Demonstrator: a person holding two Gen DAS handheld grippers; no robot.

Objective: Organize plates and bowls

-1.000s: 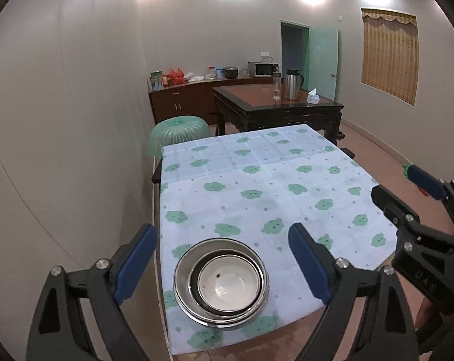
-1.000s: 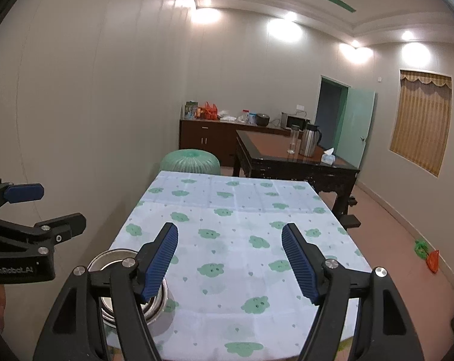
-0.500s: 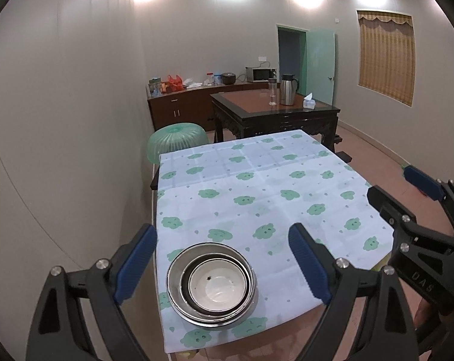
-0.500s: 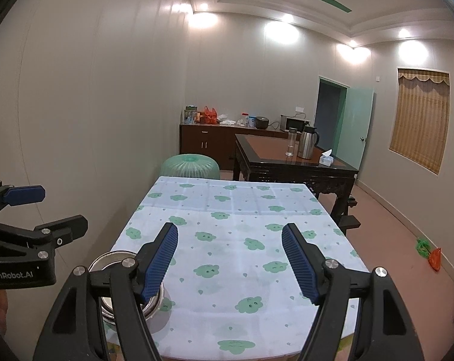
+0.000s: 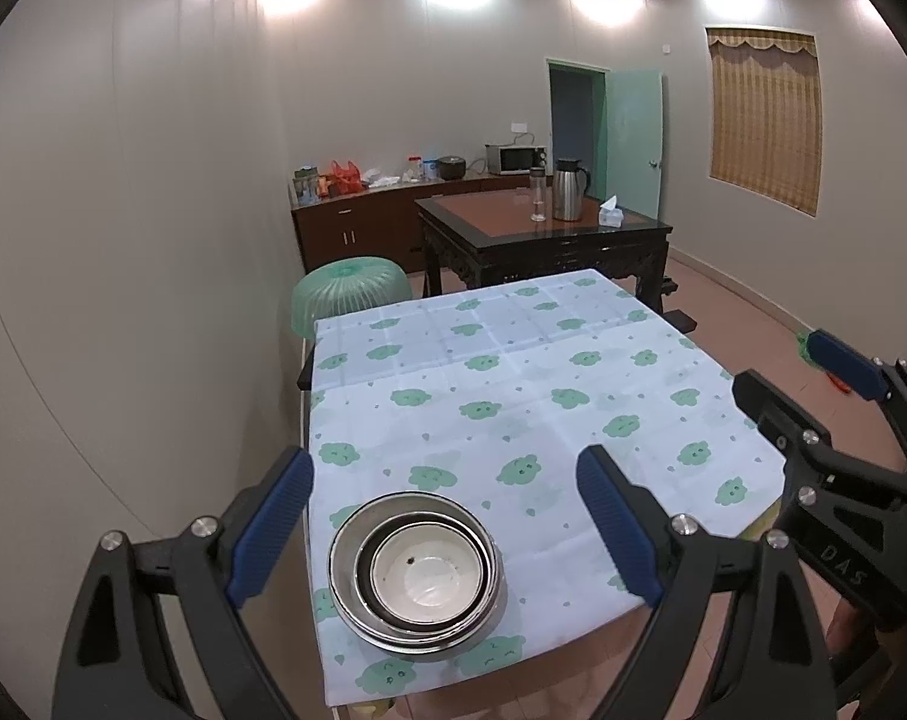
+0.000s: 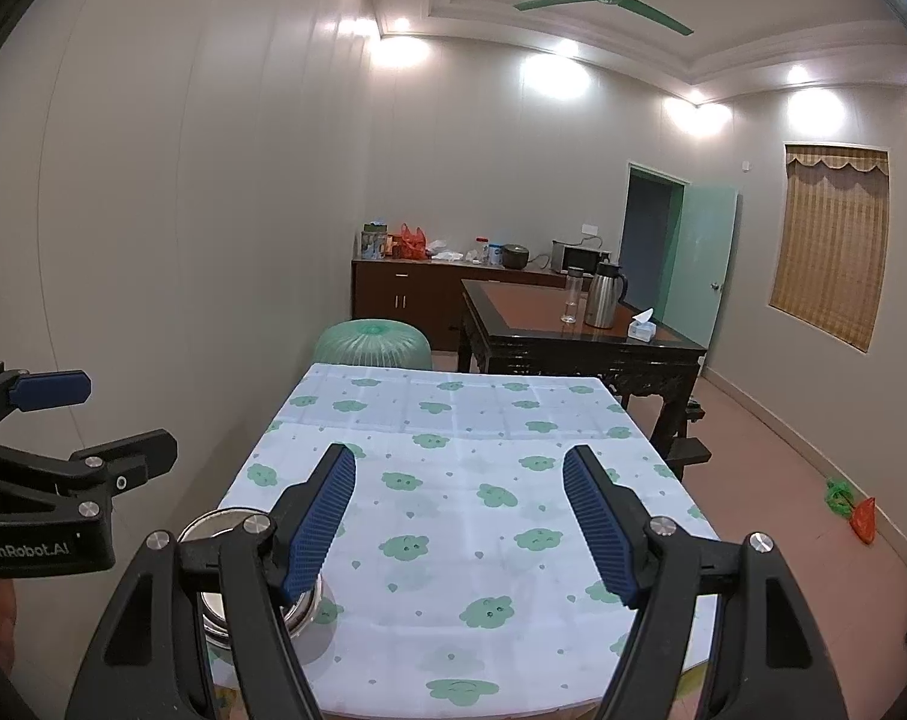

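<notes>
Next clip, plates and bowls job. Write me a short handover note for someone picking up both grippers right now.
Left gripper: open, empty, above the bowl stack.
Right gripper: open, empty, over bare tablecloth.
Bowls: white bowl nested inside the steel bowls, one stack at the table's near left corner.
Done: bowls look nested.
Left: no plates or other dishes visible on this table; check whether anything remains elsewhere.

Tablecloth (image 5: 513, 396): pale blue-white, printed with green cloud figures and small green hearts. Nested bowls (image 5: 416, 573): silver steel outside, a cream-white bowl (image 5: 426, 570) innermost, with a dark speck. Gripper pads (image 6: 321, 516): ribbed blue on black frames. Upturned basin (image 5: 351, 288): translucent green. Far table (image 5: 543, 234): dark brown with a reddish top. Door (image 6: 702, 264): pale green. Blind (image 5: 762, 120): tan, striped. Ceiling fan (image 6: 603, 0): green.
</notes>
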